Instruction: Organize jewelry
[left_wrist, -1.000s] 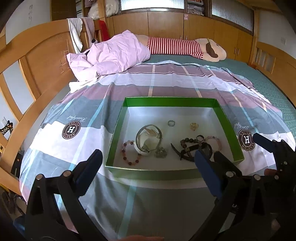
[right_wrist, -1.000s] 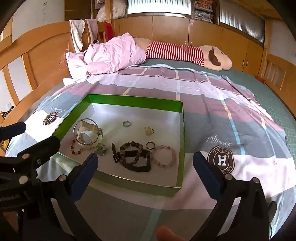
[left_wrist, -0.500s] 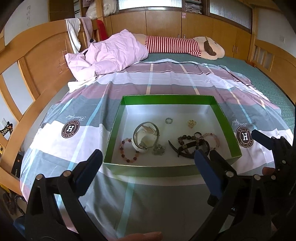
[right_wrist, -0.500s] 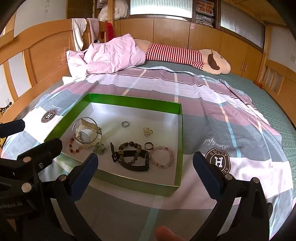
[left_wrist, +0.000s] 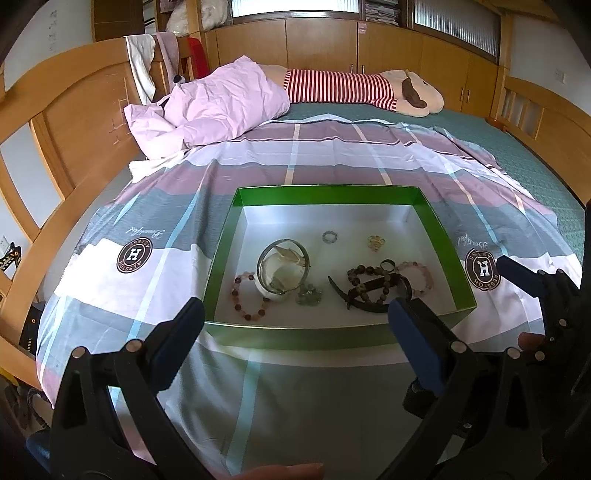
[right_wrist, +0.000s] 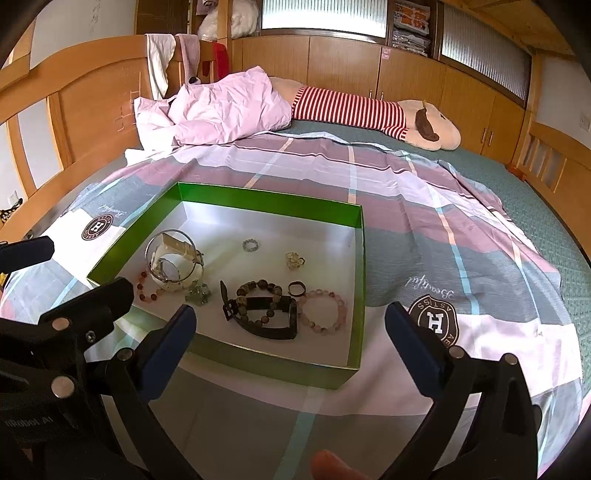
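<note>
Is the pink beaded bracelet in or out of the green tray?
In: pink beaded bracelet lies flat on the green tray's floor.

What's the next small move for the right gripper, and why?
Probably ease the right gripper forward and down toward the pink bead bracelet in the green-walled box: both grippers are open and empty, short of the box, and that bracelet lies nearest.

A wooden-framed bed (left_wrist: 535, 177) with a green mattress carries a plaid sheet (left_wrist: 332, 170); on it lie a green box (left_wrist: 325, 334), a crumpled pink quilt (left_wrist: 221, 103) and a striped plush toy (left_wrist: 354, 88)
</note>
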